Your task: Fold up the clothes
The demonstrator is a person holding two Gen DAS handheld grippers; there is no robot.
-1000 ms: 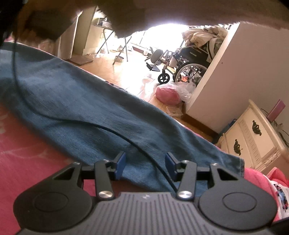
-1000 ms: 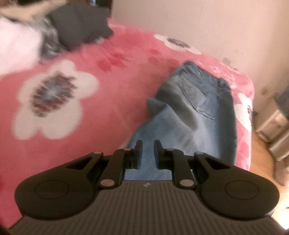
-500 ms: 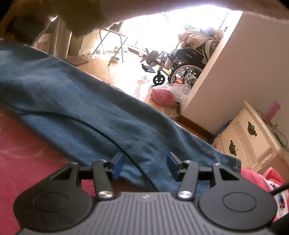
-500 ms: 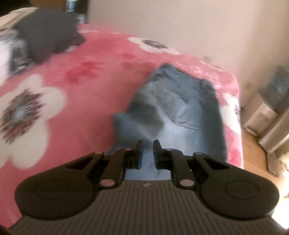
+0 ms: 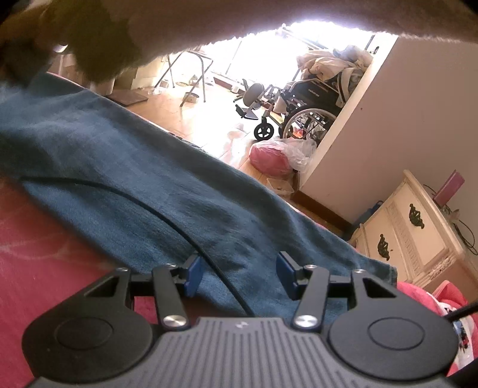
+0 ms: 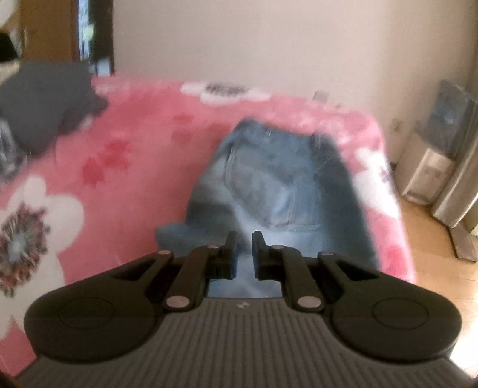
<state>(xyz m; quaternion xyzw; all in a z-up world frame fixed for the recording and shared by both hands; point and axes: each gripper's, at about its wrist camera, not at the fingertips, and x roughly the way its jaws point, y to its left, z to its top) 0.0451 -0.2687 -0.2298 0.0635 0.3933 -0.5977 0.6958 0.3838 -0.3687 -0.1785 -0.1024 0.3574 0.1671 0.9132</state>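
A: Left wrist view, nearest first. The left gripper [image 5: 237, 273] has its blue-padded fingers [image 5: 193, 274] spread wide with nothing between them. It sits low over the jeans [image 5: 143, 185], whose denim starts directly under the fingertips.

B: Contact with the cloth?

A: Cannot tell; the pads look just above it. A black cable [image 5: 167, 216] runs from under the gripper body, passes between the fingers and curves away left across the denim.

B: How do the jeans lie there?

A: As a long band, near right to far left, on the pink blanket [image 5: 38, 253]. A hem end shows just right of the gripper. Further out: a cream dresser [image 5: 415, 235] on the right, a pink bag [image 5: 270, 158] on the wooden floor, then a wheelchair [image 5: 307, 110] by the bright window. A blurred arm [image 5: 185, 24] crosses the top of the frame.

B: Right wrist view?

A: The right gripper [image 6: 244, 253] has its jaws nearly together, a narrow gap left, with pale denim showing in and below that gap. Whether cloth is pinched I cannot tell; the frame is motion-blurred.

B: Jeans relative to it?

A: They [image 6: 280, 191] extend from the fingertips away toward the far right corner of the bed, back pocket up, waistband at the far end. A dark grey garment [image 6: 44, 110] lies far left on the blanket [image 6: 134, 167], well apart from the jeans.
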